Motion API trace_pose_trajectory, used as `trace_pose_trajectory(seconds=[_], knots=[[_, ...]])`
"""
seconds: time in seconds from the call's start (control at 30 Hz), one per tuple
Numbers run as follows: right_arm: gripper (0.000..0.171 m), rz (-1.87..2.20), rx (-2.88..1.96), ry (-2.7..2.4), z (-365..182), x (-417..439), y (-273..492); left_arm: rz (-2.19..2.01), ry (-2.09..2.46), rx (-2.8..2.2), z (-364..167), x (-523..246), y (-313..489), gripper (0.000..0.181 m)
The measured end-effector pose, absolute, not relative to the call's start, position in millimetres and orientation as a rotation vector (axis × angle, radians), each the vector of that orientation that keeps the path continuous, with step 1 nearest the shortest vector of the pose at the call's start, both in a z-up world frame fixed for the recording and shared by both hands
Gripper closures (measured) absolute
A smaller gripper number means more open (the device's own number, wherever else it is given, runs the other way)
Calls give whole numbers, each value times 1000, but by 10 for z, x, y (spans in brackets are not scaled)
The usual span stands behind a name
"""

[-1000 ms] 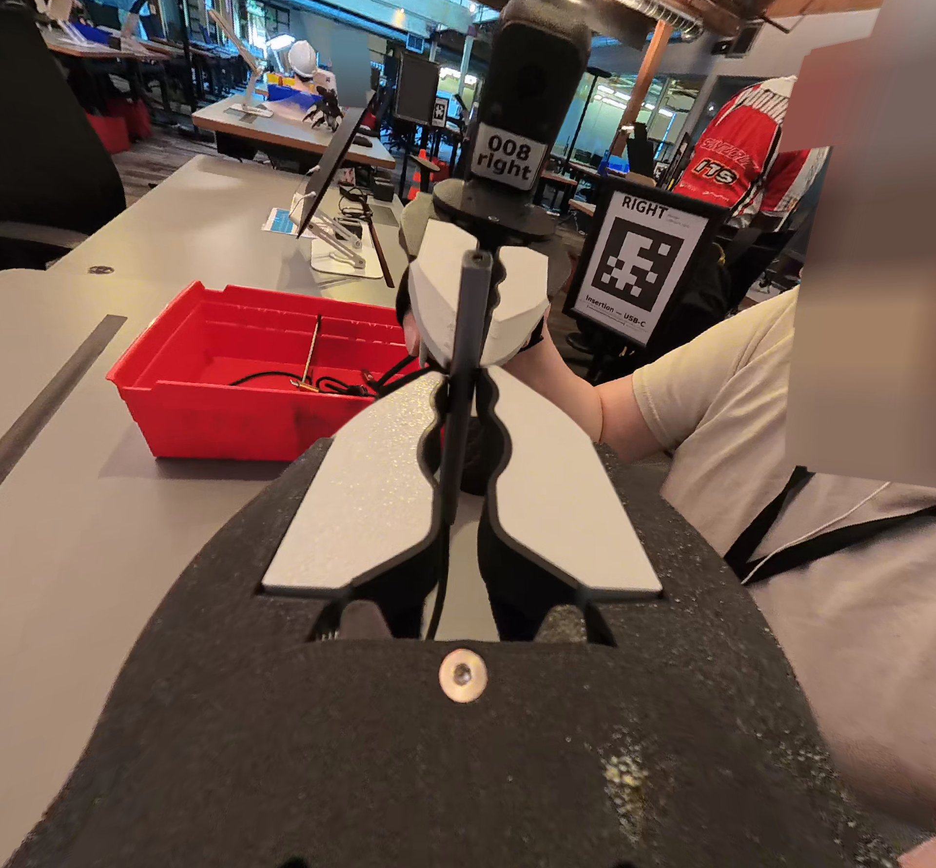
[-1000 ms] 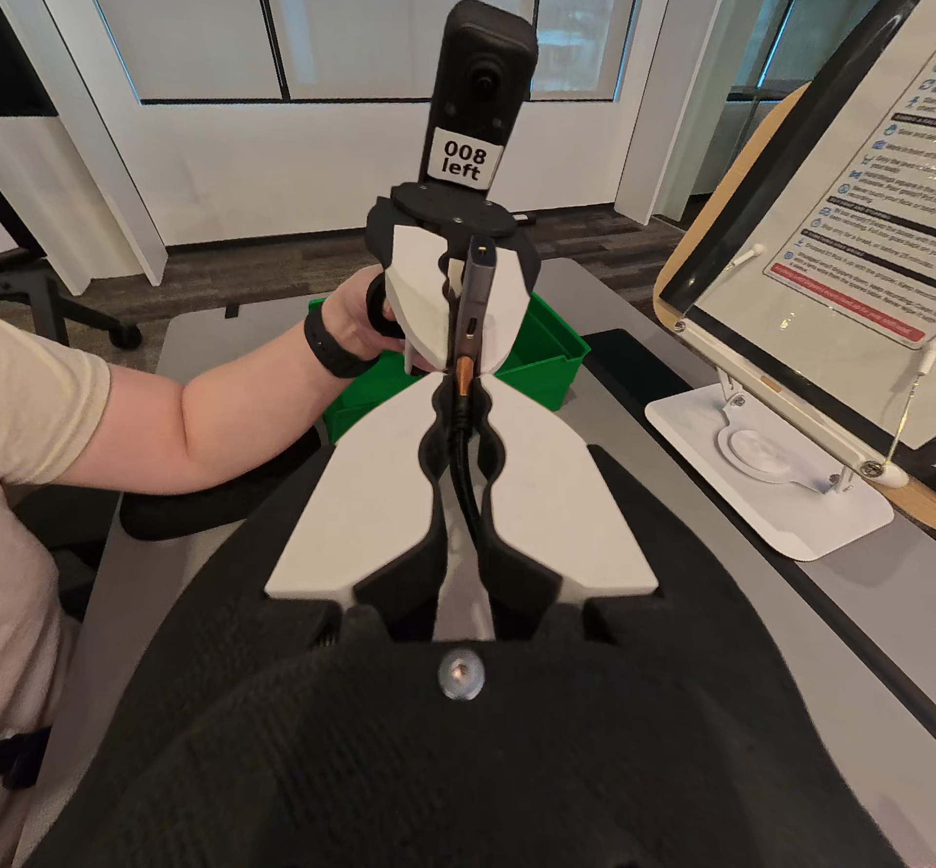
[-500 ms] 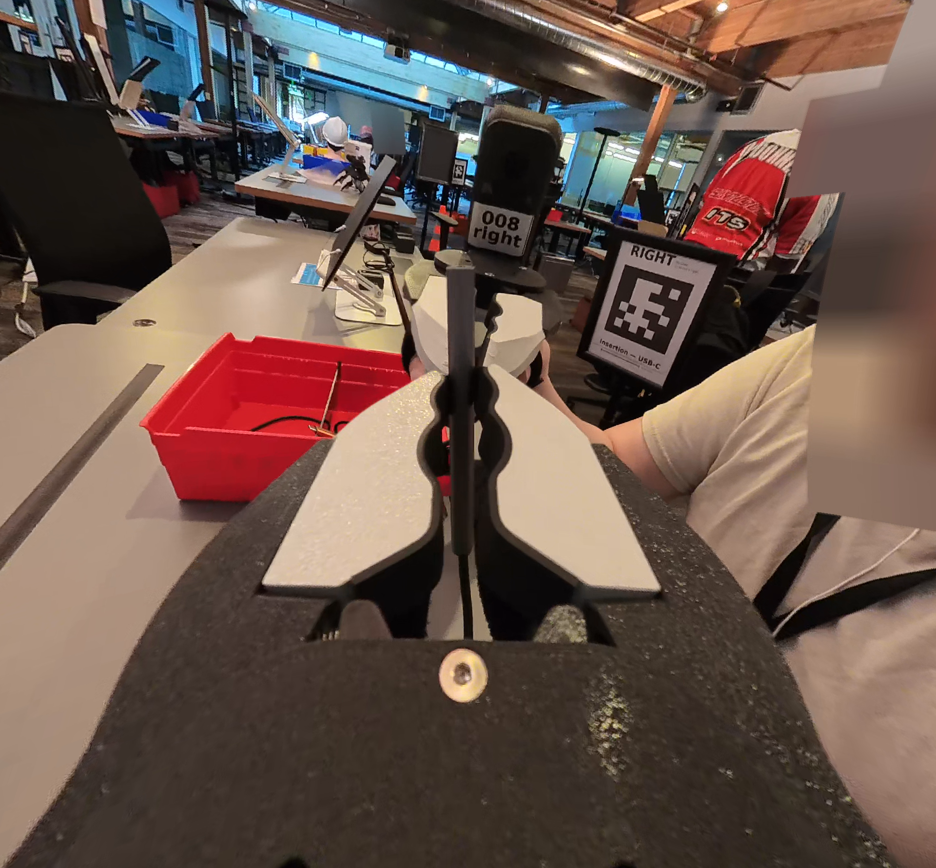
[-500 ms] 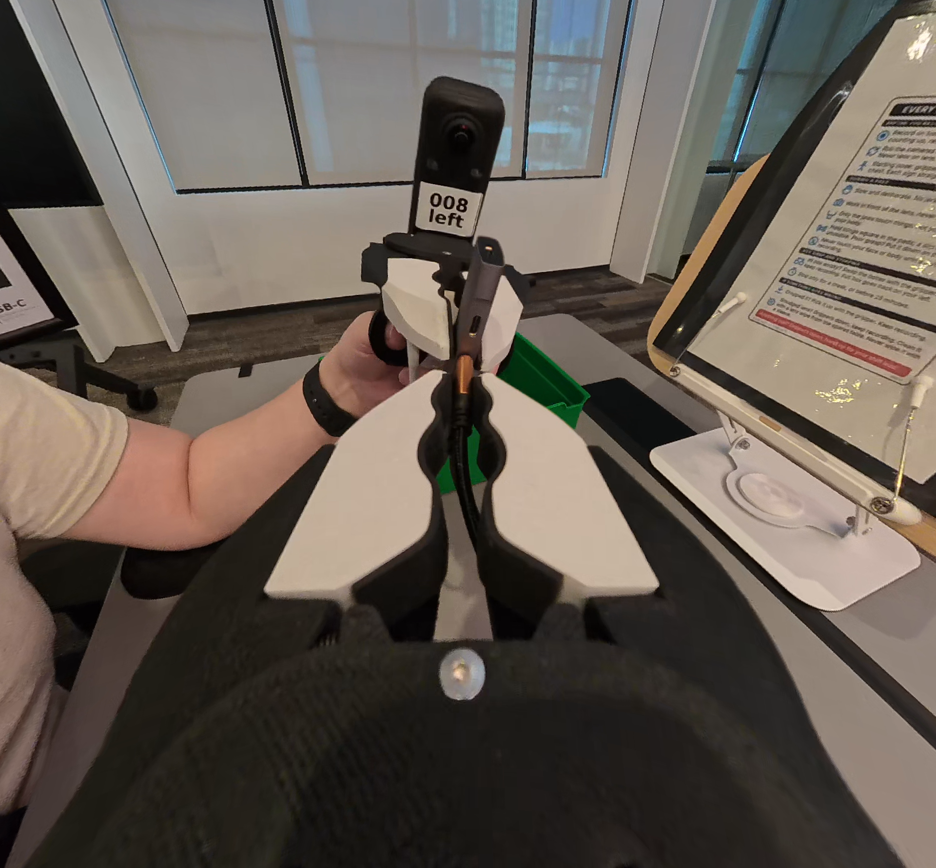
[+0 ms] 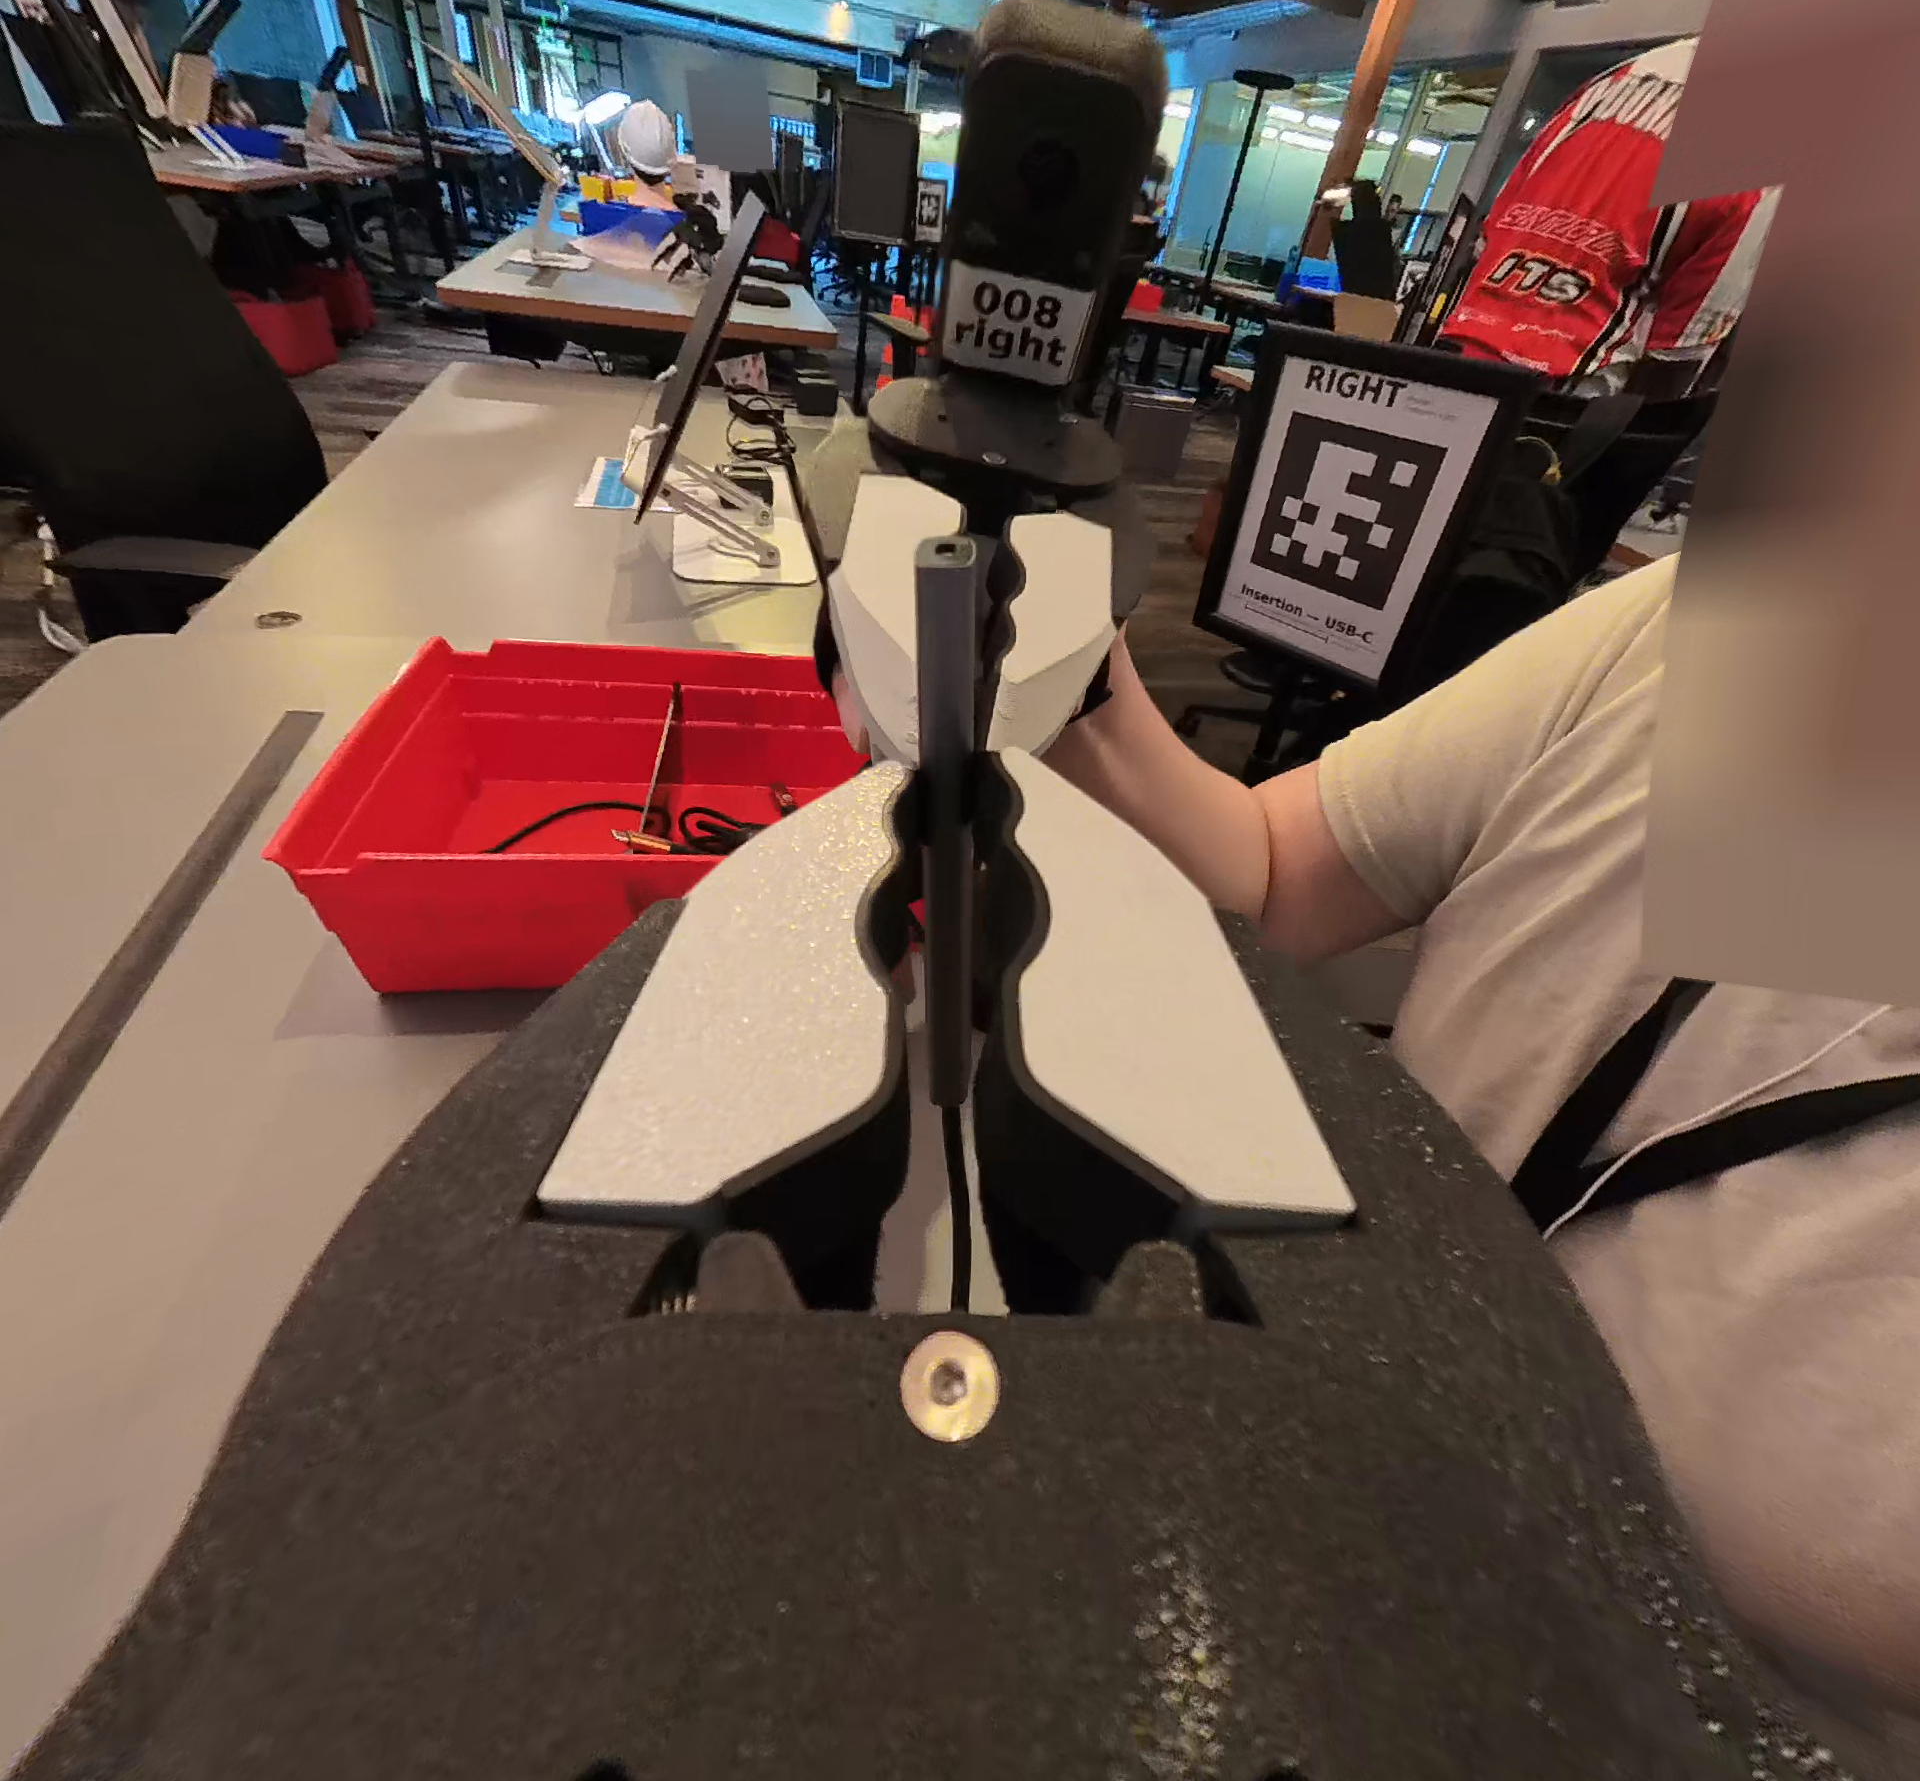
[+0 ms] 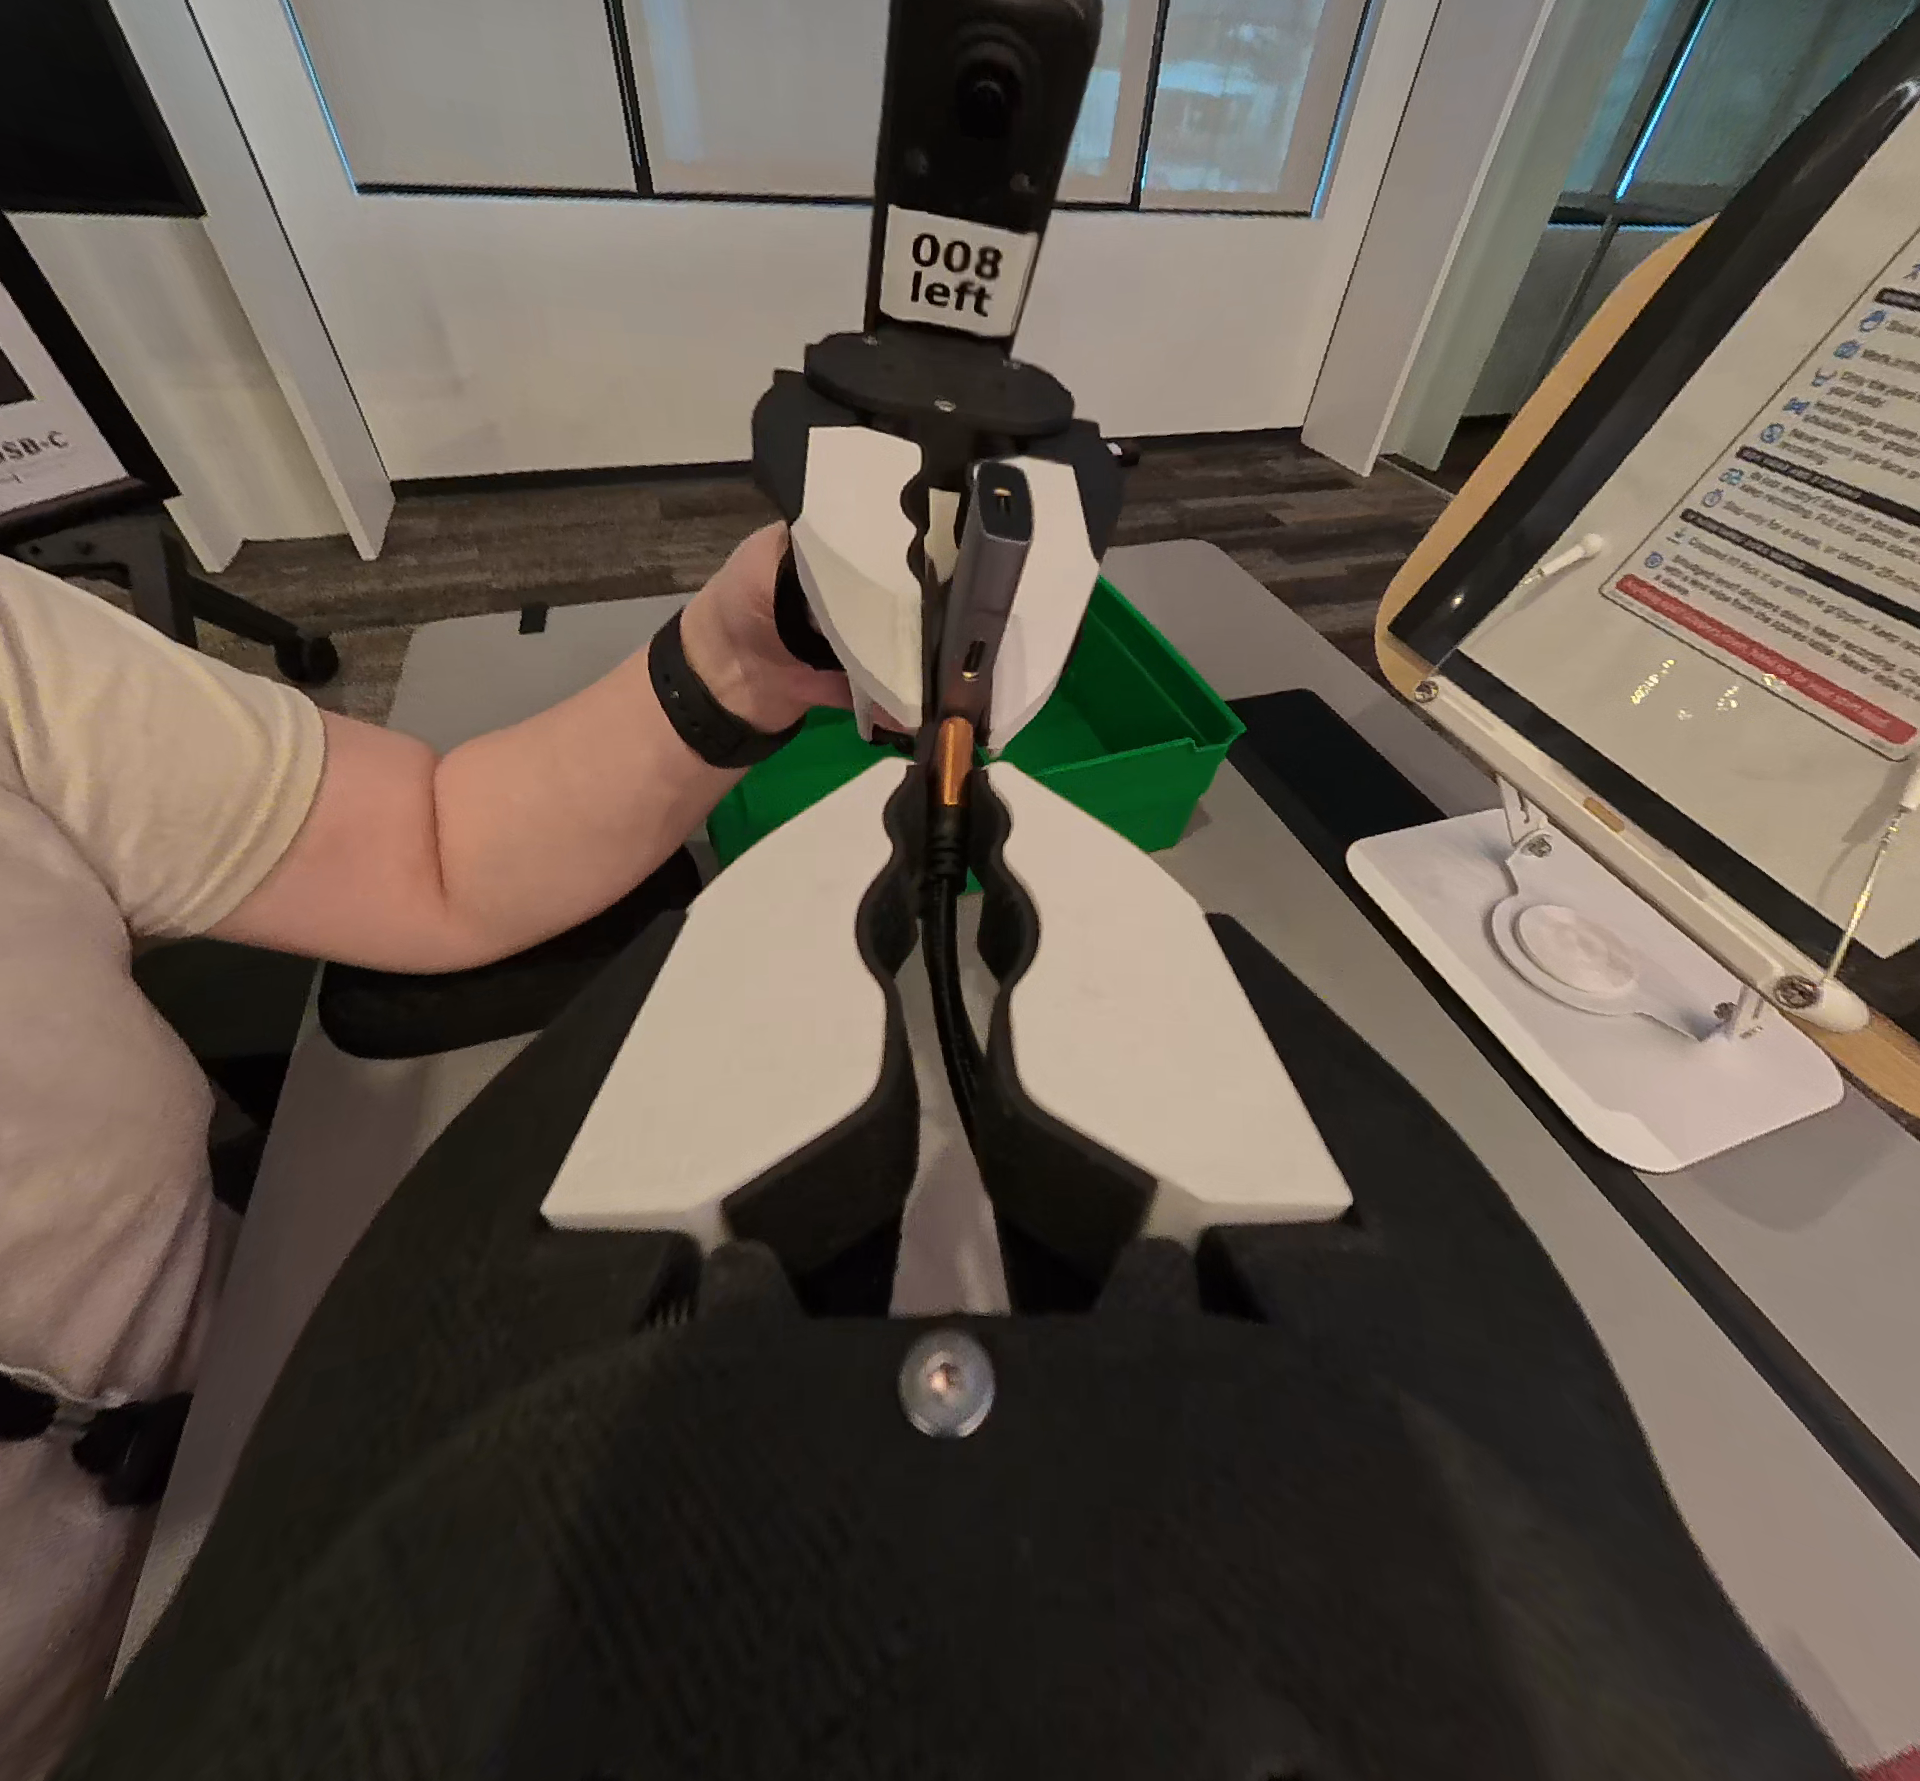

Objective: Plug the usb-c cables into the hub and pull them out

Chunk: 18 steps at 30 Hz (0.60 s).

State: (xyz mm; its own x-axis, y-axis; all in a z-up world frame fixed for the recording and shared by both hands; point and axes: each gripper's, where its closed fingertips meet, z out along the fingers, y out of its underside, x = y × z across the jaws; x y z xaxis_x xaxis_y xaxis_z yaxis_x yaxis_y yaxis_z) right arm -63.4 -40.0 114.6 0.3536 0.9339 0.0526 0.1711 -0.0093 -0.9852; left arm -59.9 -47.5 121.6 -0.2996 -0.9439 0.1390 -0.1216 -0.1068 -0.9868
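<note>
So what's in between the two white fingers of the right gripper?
In the right wrist view, the right gripper pinches the copper-coloured plug of a black braided cable, its tip meeting the grey metal hub.

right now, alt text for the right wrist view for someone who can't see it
The right gripper is shut on a black usb-c cable whose copper plug meets the bottom of a slim grey metal hub, itself held by the left gripper facing it. Behind sit a green plastic bin on a grey table and a tilted instruction board.
</note>
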Motion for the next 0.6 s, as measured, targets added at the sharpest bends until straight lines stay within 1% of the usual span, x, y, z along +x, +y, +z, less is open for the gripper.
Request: trace_pose_trajectory(seconds=[0.2, 0.33, 0.37, 0.43, 0.6], knots=[[163, 896, -1432, -1027, 1209, -567, -405, -1702, 1354, -1205, 1270, -532, -490, 172], [163, 914, -1416, -1003, 1234, -554, -377, -1620, 1399, -1257, 1164, -514, -458, 169], [163, 913, -1416, -1002, 1231, -549, -373, -1609, 1397, -1246, 1183, -518, -461, 172], [163, 920, -1411, -1008, 1233, -544, -380, -1578, 1393, -1227, 1198, -514, -464, 172], [163, 916, -1449, -992, 1170, -515, -312, -1648, 1333, -1265, 1220, -491, -386, 172]])
